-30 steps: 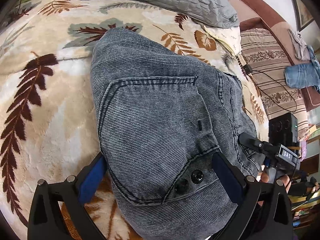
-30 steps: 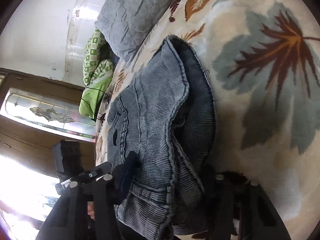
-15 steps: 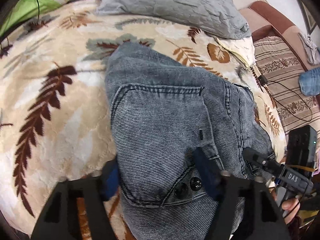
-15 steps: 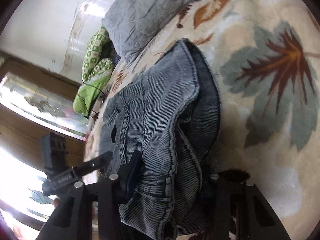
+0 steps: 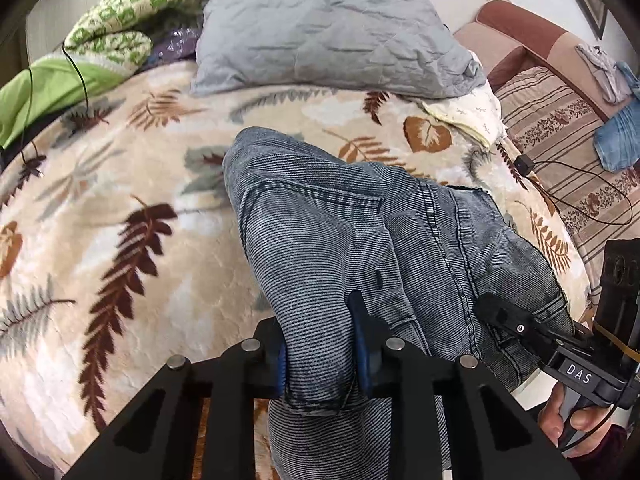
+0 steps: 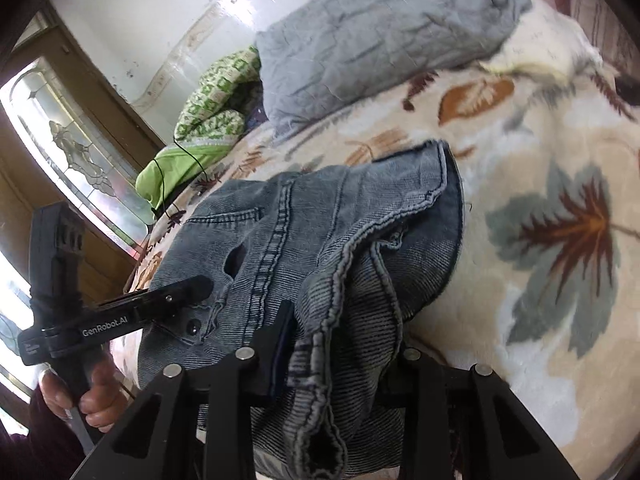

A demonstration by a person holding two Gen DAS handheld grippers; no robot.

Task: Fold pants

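A: Jaws first. The left gripper [image 5: 322, 354] has its blue pads pressed in from both sides on a bunched fold of the pants [image 5: 360, 248], at about 6 o'clock in the left wrist view. The right gripper [image 6: 340, 344] is clamped the same way on a hem or waistband edge of the pants [image 6: 320, 248], low in its own view.

B: Where do the pants lie?

A: On the leaf-print blanket [image 5: 100, 220], centre of the bed, heaped and partly doubled over; a back pocket faces up. A grey pillow [image 5: 320, 32] sits at 12 o'clock, a green patterned cloth [image 5: 120, 28] at 10 o'clock.

B: Any containers?

A: None I can see.

B: Writing?

A: "DAS" on the right gripper's body at 4 o'clock in the left wrist view; "GenRobot.AI" on the left gripper's arm at 8 o'clock in the right wrist view.

B: What's hidden?

A: The right gripper's far finger is buried behind denim. The pant legs cannot be traced in the heap. A blue garment [image 5: 618, 136] on the striped sofa [image 5: 560, 128] at 2 o'clock is cut off by the frame edge.
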